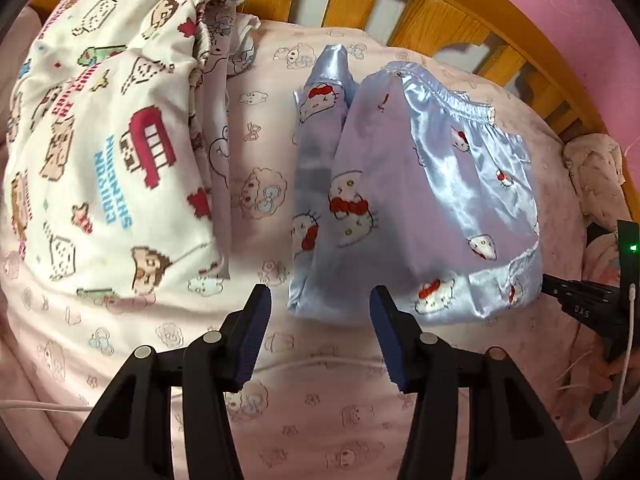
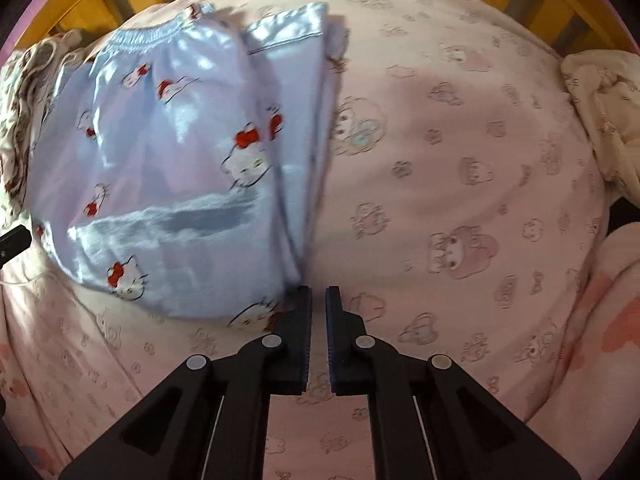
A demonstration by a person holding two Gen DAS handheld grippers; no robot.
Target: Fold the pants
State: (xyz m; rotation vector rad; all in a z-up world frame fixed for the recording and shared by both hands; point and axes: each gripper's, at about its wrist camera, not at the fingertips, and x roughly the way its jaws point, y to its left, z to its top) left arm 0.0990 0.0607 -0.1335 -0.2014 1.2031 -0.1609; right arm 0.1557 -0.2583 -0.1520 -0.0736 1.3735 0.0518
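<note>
The light blue satin pants (image 1: pixel 420 200) with a cat print lie folded on the pink bed sheet (image 1: pixel 320 400), waistband toward the headboard. My left gripper (image 1: pixel 320 300) is open and empty just in front of their near edge. In the right wrist view the pants (image 2: pixel 168 168) lie at the left. My right gripper (image 2: pixel 318 292) has its jaws nearly together with a narrow gap, empty, at the pants' near right corner. The right gripper also shows in the left wrist view (image 1: pixel 592 304), beside the pants.
A folded white cartoon-print garment (image 1: pixel 104 140) lies left of the pants. A wooden slatted headboard (image 1: pixel 440 20) runs along the far side. A bunched cream cloth (image 2: pixel 604 120) sits at the right. A white cable (image 1: pixel 40 406) lies at the near left.
</note>
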